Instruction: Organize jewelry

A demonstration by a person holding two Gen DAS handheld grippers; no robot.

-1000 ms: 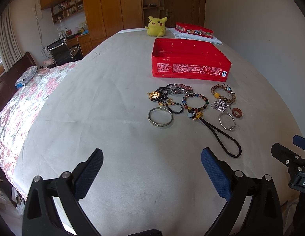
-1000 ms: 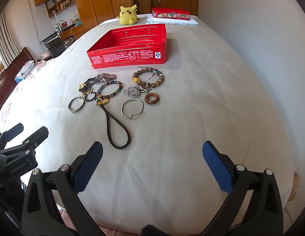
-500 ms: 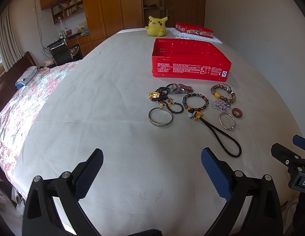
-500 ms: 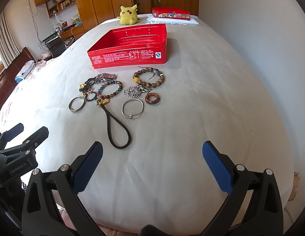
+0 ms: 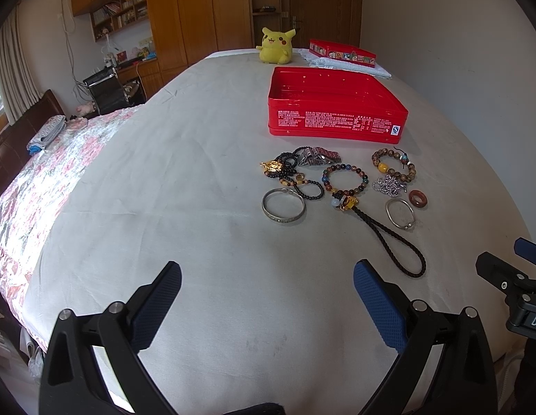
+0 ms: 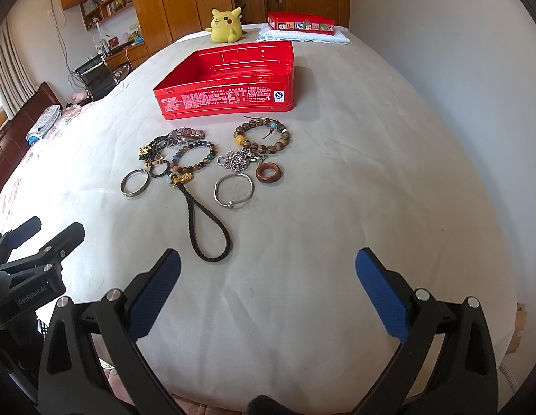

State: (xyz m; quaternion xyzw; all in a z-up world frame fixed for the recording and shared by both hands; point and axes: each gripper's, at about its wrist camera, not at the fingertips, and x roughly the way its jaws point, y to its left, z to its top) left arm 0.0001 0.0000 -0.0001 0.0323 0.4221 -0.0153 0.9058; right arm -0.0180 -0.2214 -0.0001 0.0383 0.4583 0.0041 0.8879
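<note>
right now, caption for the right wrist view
Open right hand-held gripper facing jewelry laid before an empty red tin on a bed.

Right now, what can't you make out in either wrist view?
- Red tin floor: left wrist view, near wall hides the front strip.
- Side print on the tin: both views, too small to read.
- Black bead strand and watch: right wrist view, tangled, overlaps unclear.
- Right gripper: left wrist view, cut off by the frame edge.
- Left gripper: right wrist view, cut by the left edge.
</note>
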